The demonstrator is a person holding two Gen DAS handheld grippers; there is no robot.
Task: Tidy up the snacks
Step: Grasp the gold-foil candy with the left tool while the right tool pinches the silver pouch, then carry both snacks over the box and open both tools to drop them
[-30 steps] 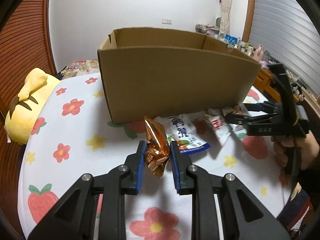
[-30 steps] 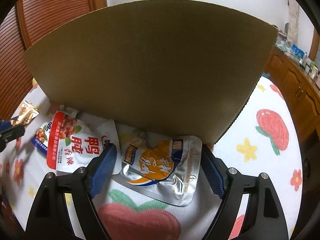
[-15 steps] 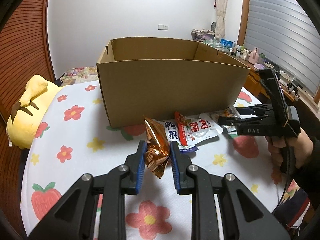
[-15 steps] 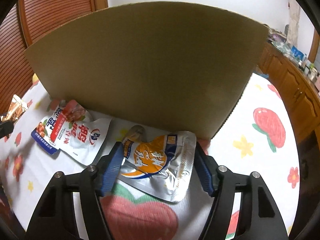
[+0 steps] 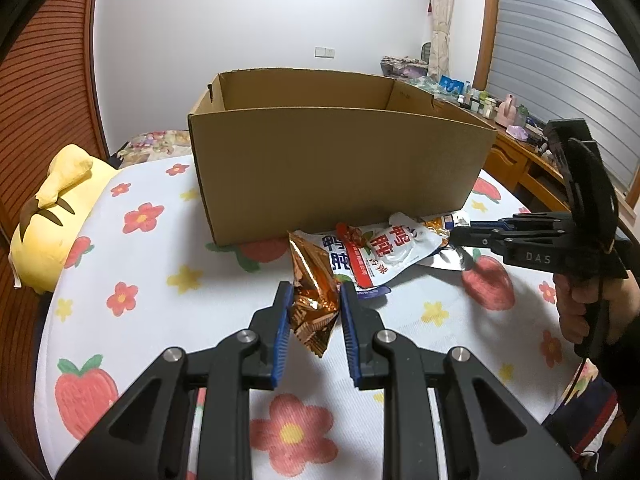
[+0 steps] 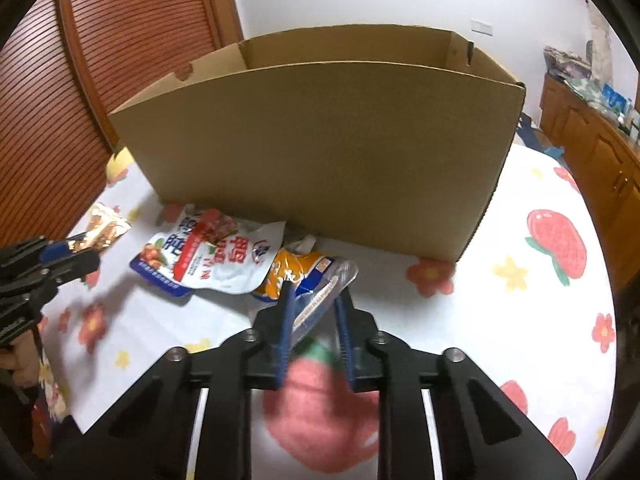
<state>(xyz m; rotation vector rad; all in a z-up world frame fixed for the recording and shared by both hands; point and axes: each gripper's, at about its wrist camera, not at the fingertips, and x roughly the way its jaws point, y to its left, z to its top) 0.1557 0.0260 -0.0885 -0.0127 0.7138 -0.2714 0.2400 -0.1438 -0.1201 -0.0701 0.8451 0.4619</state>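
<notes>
My left gripper (image 5: pixel 313 300) is shut on a crinkled orange foil snack packet (image 5: pixel 312 296), held above the cloth in front of the open cardboard box (image 5: pixel 336 172). My right gripper (image 6: pixel 314 294) is shut on a silver and orange snack pouch (image 6: pixel 308 276), lifting its near edge just in front of the box (image 6: pixel 320 148). A white and red pouch (image 5: pixel 384 254) lies on a blue-edged one, flat by the box's foot; it also shows in the right wrist view (image 6: pixel 216 256). The right gripper shows in the left wrist view (image 5: pixel 460 234).
The box stands on a white cloth with flowers and strawberries (image 5: pixel 132 280). A yellow plush toy (image 5: pixel 52 216) lies at the left edge. A wooden cabinet with small bottles (image 5: pixel 516 148) stands at the right. A slatted wooden door (image 6: pixel 120 60) is behind the box.
My right gripper closed on the silver and orange pouch and drew back and up from the box. My left gripper pulled back and rose with the orange packet still in it.
</notes>
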